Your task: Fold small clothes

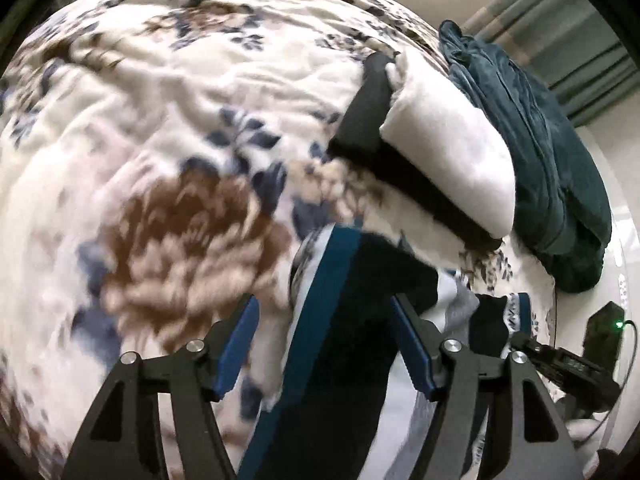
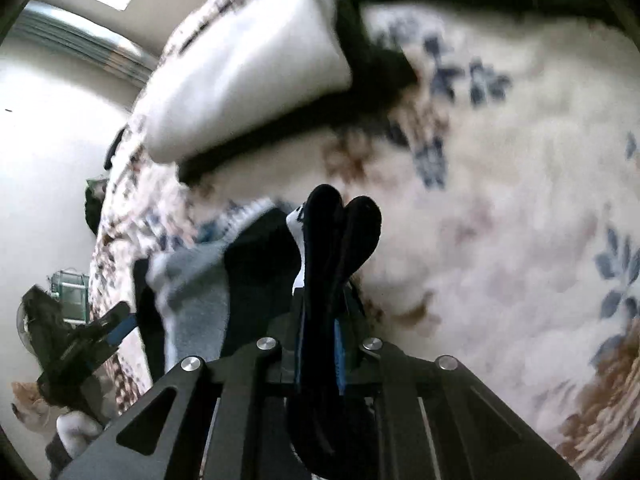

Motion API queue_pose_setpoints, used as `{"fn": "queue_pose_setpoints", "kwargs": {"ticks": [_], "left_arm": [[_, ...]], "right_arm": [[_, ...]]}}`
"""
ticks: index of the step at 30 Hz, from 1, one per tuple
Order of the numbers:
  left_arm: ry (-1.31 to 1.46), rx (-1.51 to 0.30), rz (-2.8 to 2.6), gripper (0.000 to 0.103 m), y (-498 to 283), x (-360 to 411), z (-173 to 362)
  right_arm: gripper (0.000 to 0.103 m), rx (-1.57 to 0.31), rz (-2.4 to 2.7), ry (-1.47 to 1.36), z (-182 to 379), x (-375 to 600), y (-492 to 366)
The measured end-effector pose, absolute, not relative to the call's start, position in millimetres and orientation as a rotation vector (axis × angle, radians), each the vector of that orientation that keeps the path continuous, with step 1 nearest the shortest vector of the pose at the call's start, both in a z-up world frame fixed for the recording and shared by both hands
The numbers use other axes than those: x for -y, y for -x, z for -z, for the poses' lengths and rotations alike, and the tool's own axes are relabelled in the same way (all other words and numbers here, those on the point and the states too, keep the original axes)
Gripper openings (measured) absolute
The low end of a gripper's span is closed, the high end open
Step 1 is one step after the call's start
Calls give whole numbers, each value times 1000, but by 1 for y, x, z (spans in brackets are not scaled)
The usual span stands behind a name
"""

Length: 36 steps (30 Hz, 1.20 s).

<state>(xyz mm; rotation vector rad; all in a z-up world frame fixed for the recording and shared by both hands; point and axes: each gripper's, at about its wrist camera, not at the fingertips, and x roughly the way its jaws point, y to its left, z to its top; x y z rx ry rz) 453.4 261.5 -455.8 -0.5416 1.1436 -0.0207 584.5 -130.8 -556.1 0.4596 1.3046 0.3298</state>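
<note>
Sock: dark sock (image 2: 340, 240) with a white patch, standing up at the centre of the right wrist view; its two rounded ends poke out beyond the fingertips, above the floral blanket (image 2: 500, 160).
Right gripper: right gripper (image 2: 320, 320) has its jaws nearly together, pinching that sock between the blue pads.
Left gripper: left gripper (image 1: 328, 344) stands partly spread at the bottom of the left wrist view. A dark garment with a blue edge band (image 1: 340, 320) runs up between the fingers; whether the pads press on it I cannot tell, and a gap shows on the left side.
Other laundry: grey-and-white sock (image 2: 192, 280) lies left of centre in the right wrist view. A folded white and black piece (image 1: 440, 144) sits at upper right of the left wrist view, with a dark teal bundle (image 1: 540, 160) just beyond it at the bed's edge.
Step in hand: probably pairing the sock's halves so they can be folded over; this is a judgement.
Doing it well: keep the pinch firm and near the matched ends so the layers stay aligned; let the free gripper take the hanging end before laying it down.
Landing spot: bare blanket at centre left of the left wrist view looks best, away from the folded pile.
Risk: both views are blurred, and the soft knit may slip or twist if pulled unevenly.
</note>
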Motion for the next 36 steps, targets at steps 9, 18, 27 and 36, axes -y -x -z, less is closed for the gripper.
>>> {"fn": "queue_pose_setpoints", "kwargs": {"ticks": [9,18,27,36], "left_arm": [[531,-1216,25,23,-505,-268,498],[610,-1231,34,65,-479,-280,477],[537,-1303,57,67,-409,-254,467],[501,-1346,26,67,-391,-253,467]], "right_arm": [[12,-1287,-254,-417,560,149,-599],[59,-1463,-305,-704,597,188,-570],[21,-1541,-348,-779,612,183,-502],[29,-1647,-227,-665,611,189,-485]]}}
